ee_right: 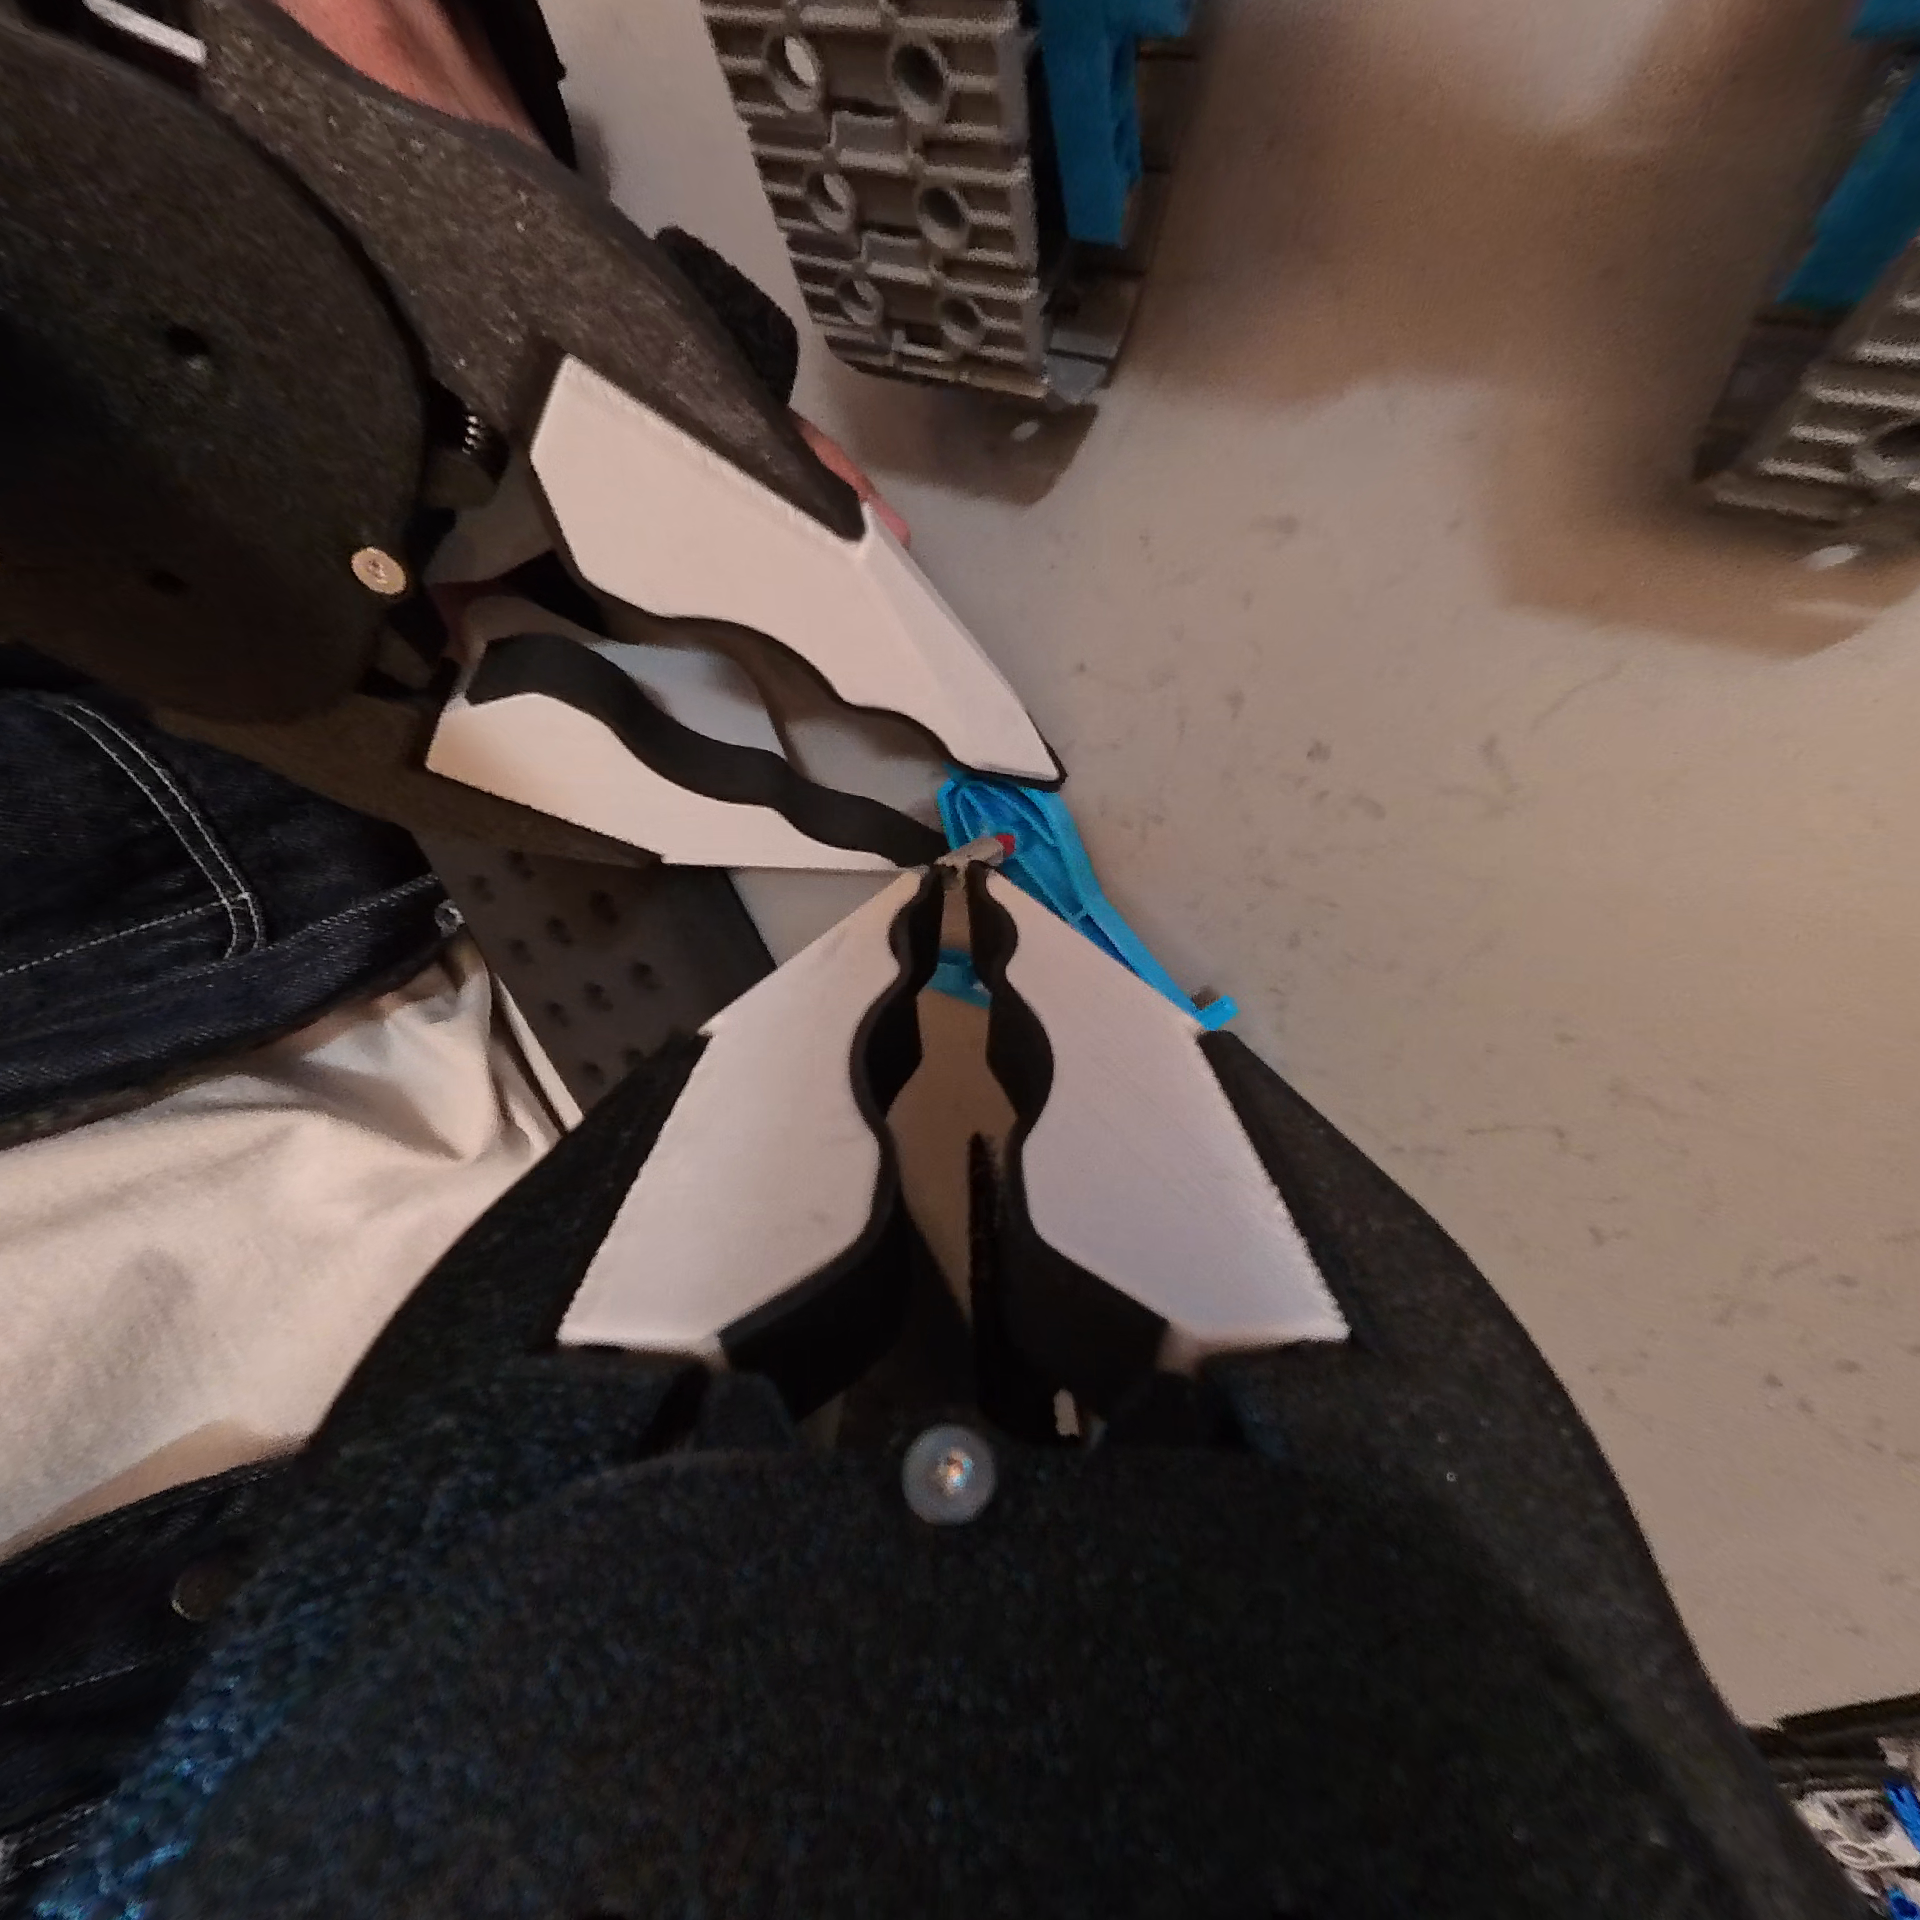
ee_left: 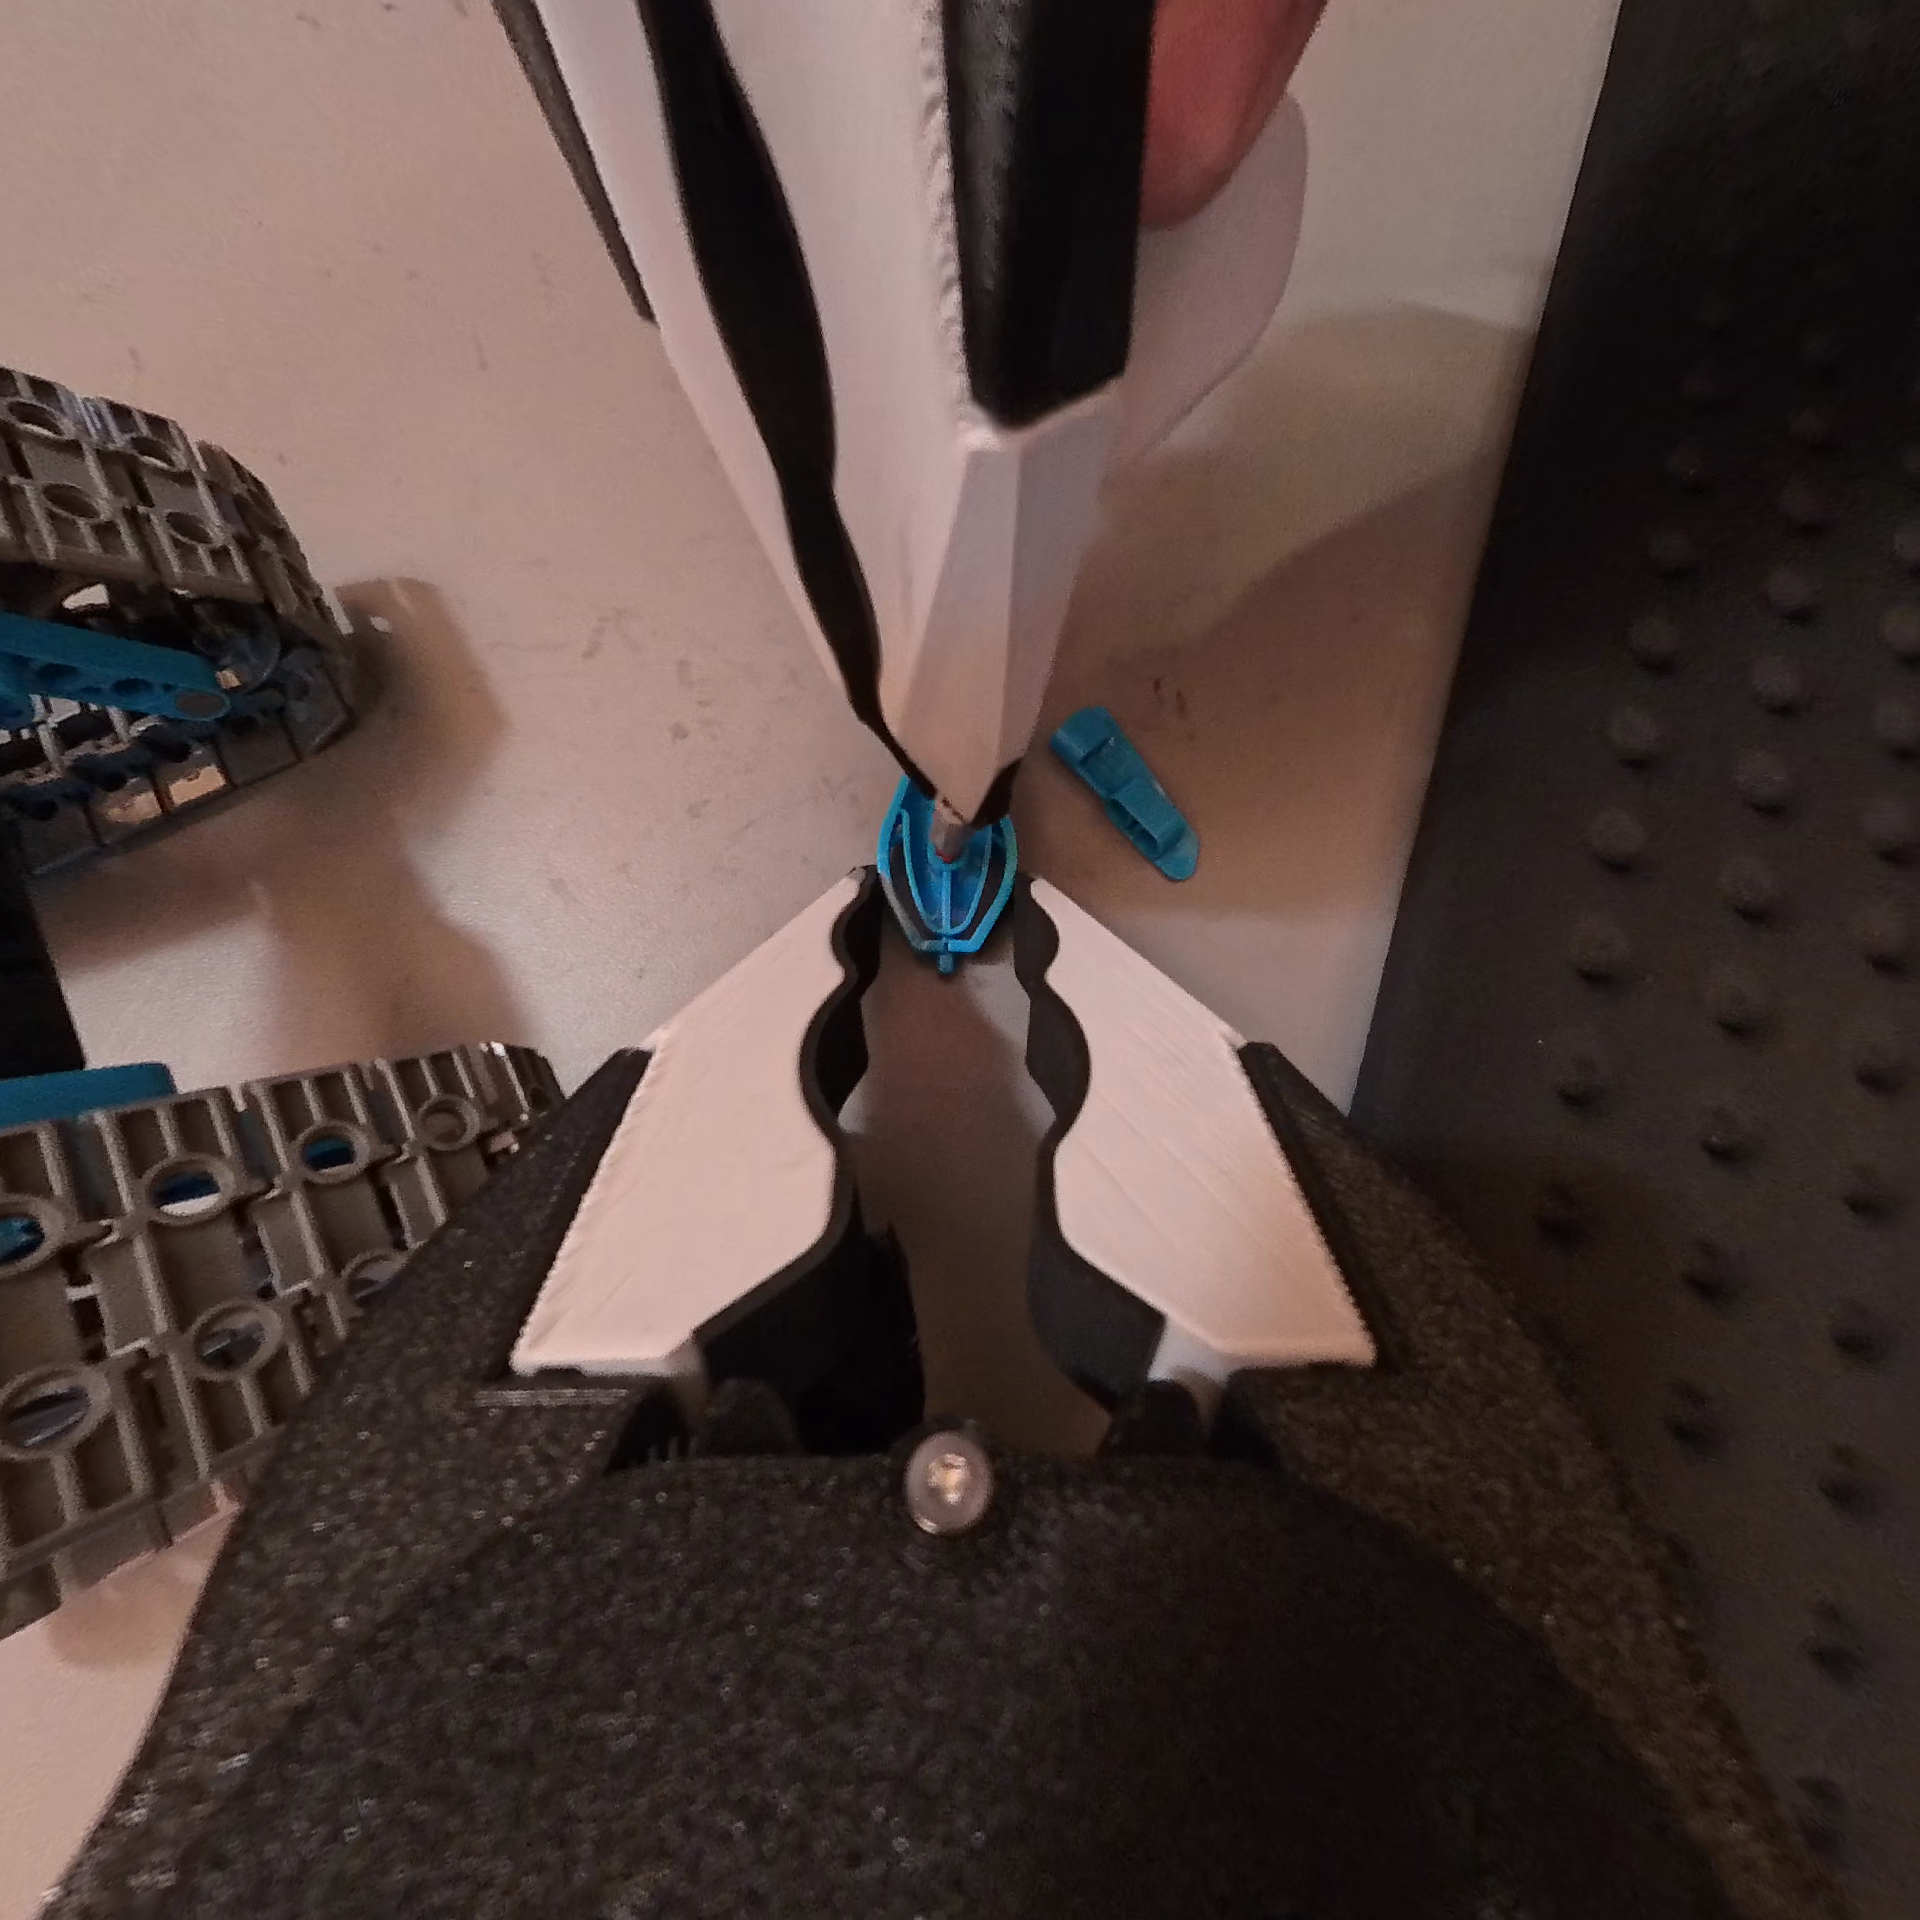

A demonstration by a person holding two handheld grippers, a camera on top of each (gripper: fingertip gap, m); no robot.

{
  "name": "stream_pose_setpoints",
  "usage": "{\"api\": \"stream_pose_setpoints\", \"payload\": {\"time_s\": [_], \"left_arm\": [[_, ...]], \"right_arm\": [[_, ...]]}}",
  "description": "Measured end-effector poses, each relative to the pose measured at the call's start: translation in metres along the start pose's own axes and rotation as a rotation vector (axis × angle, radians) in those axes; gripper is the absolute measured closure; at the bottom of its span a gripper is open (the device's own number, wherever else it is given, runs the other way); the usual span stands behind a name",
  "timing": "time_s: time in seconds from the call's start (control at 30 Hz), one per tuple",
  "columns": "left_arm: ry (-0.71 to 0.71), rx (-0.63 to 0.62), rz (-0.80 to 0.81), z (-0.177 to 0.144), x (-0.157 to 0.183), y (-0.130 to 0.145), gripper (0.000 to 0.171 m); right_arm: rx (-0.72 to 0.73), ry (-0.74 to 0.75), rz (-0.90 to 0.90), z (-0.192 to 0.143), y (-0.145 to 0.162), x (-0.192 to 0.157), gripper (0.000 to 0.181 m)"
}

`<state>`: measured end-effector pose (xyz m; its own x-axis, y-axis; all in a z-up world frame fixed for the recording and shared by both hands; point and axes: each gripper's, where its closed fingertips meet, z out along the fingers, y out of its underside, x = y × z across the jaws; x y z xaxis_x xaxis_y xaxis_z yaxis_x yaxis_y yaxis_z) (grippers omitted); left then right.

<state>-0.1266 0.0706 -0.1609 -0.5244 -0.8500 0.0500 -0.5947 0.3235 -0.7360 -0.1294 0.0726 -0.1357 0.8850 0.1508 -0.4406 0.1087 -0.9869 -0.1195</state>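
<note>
My left gripper is shut on a small blue plastic piece, held just above the pale table. My right gripper comes in from above, shut on a short grey pin with a red tip. The pin's end sits at the blue piece. In the right wrist view my right gripper pinches the pin at its fingertips. There the left gripper enters from the left, clamping the blue piece. A second blue part lies loose on the table just right of the grippers.
A model with grey link treads and blue beams stands on the left, and its treads show at the top of the right wrist view. A black studded mat borders the table's right edge. A person's jeans are close by. Both grippers' tips are close together, under 4 cm apart.
</note>
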Motion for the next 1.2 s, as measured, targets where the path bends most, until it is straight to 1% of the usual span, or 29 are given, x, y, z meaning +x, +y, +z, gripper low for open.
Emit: {"api": "stream_pose_setpoints", "payload": {"time_s": [0.3, 0.5, 0.7, 1.2], "left_arm": [[0.0, 0.0, 0.0, 0.0003, -0.0002, -0.0001, 0.147], [-0.002, 0.0, 0.003, 0.0004, -0.0002, -0.0002, 0.147], [-0.003, 0.0, 0.004, 0.0005, -0.0001, -0.0003, 0.147], [-0.003, 0.0, 0.005, 0.0006, -0.0002, -0.0002, 0.147]], "right_arm": [[-0.036, 0.023, -0.042, 0.0016, 0.0004, -0.0018, 0.181], [0.005, -0.067, 0.003, 0.0005, -0.0019, 0.0001, 0.181], [-0.008, -0.089, 0.002, 0.0002, -0.0031, 0.0015, 0.181], [0.018, -0.171, 0.029, 0.0011, -0.0031, 0.0018, 0.181]]}}
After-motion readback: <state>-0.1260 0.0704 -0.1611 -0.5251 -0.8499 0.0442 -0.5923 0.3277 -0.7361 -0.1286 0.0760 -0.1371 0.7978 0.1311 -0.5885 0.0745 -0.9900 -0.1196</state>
